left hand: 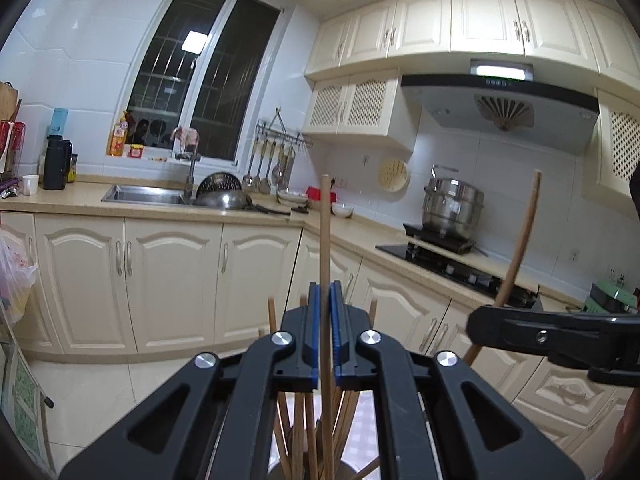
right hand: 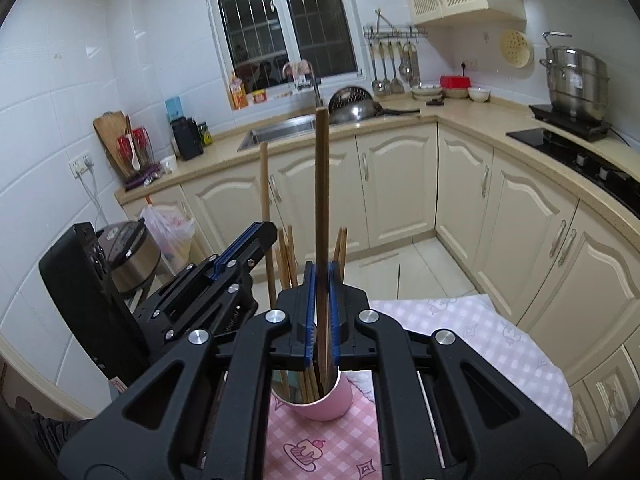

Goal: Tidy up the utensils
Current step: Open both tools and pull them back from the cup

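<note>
Over the pink-checked tablecloth (right hand: 460, 328), the left gripper (left hand: 326, 320) is clamped on one upright chopstick (left hand: 325, 240). Beside it to the right, the pink cup (right hand: 320, 400) already holds a bundle of chopsticks (right hand: 288, 256), so most of the sorting looks done. The right gripper (right hand: 321, 304) pinches a darker chopstick (right hand: 321, 184) that stands upright directly above the cup; its lower end seems to be inside the rim, though the jaws hide it. What remains, I judge, is lowering and releasing these two sticks.
</note>
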A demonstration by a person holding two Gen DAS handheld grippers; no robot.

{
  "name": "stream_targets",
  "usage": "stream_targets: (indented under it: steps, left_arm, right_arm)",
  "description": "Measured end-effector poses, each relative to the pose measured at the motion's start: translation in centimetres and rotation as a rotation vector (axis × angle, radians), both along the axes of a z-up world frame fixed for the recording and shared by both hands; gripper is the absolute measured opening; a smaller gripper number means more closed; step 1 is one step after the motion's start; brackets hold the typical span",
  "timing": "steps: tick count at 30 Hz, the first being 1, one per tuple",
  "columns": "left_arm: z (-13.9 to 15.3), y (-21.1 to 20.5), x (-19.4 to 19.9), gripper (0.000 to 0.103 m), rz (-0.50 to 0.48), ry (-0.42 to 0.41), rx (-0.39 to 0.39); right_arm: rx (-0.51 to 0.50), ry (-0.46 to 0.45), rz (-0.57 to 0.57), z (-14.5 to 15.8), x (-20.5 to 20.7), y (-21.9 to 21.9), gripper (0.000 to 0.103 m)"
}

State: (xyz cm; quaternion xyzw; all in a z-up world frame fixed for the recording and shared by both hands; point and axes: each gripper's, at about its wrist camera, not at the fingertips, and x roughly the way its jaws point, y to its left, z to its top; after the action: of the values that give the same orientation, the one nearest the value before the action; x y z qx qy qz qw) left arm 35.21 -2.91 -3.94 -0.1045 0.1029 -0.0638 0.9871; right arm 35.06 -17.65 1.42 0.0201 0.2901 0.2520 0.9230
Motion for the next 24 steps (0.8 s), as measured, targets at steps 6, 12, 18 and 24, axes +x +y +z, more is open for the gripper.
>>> stream_targets:
  steps: [6, 12, 18, 24]
  left_arm:
    - [-1.1, 0.0, -0.6, 0.050, -0.007, 0.056, 0.038]
    - [0.8, 1.2, -4.2, 0.093, -0.015, 0.016, 0.067]
    - [3.3, 2.0, -7.7, 0.097, -0.011, 0.031, 0.088]
    - [5.4, 3.1, -11.6, 0.097, 0.026, 0.075, 0.125]
  right_arm:
    - [0.028, 0.091, -0.043, -2.5, 1.3, -0.8, 0.067]
    - [0.163, 0.074, -0.130, -2.1, 0.1, -4.4, 0.096]
    - [0.228, 0.076, -0.208, -2.0, -2.5, -6.4, 0.097]
    - [0.249, 0.056, -0.217, -1.4, -6.3, -6.6, 0.097]
